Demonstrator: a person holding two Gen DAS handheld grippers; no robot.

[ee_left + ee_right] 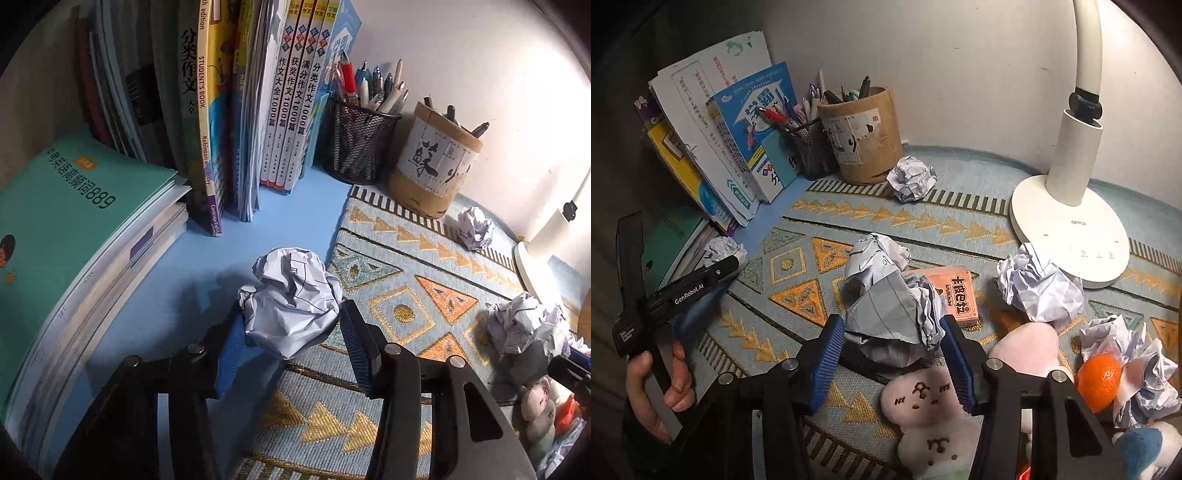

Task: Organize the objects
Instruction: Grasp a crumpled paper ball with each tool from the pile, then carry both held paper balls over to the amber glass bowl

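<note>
In the left wrist view my left gripper (291,325) is shut on a crumpled paper ball (293,301), held between its blue pads above the blue desk. In the right wrist view my right gripper (892,332) is shut on another crumpled paper ball (894,317) over the patterned mat (798,273). The left gripper also shows at the left of the right wrist view (709,286), with its paper ball (722,249). More paper balls lie on the mat near the pen cup (911,177), beside the lamp base (1039,284) and at the right (1134,365).
Upright books (236,96) and a flat stack of books (70,236) fill the left. A mesh pen holder (356,142) and a bamboo pen cup (436,158) stand at the back. A white lamp (1071,206), orange card box (955,295), mandarin (1099,380) and plush toys (934,413) crowd the right.
</note>
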